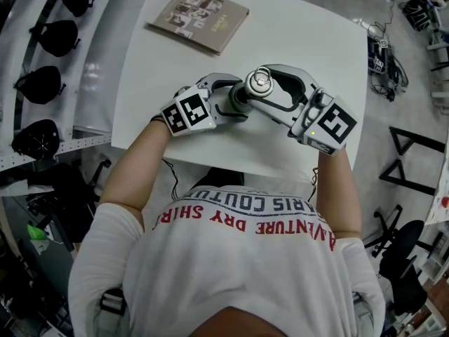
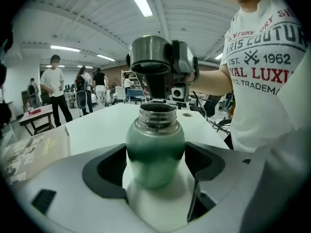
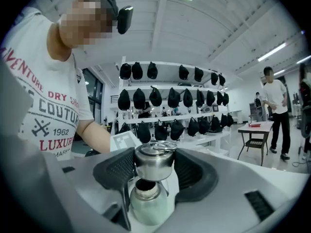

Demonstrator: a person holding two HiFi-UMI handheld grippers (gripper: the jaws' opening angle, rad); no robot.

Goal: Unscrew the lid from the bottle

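Observation:
A green bottle (image 2: 155, 149) with a bare steel neck stands upright on the white table (image 1: 302, 41), its mouth uncovered. My left gripper (image 2: 155, 165) is shut on the bottle's body, a dark pad against each side. The steel lid (image 3: 154, 161), with a ring on top, hangs a little above the bottle (image 3: 148, 203), clear of the neck. My right gripper (image 3: 154, 168) is shut on that lid. In the head view the lid (image 1: 260, 83) covers most of the bottle, with the left gripper (image 1: 235, 98) and right gripper (image 1: 265, 88) meeting near the table's front middle.
A brown book (image 1: 198, 18) lies at the table's far left corner. A white rack of black caps (image 1: 42, 83) runs along the left. Cables (image 1: 386, 62) lie on the floor to the right. People (image 2: 54, 91) stand in the background.

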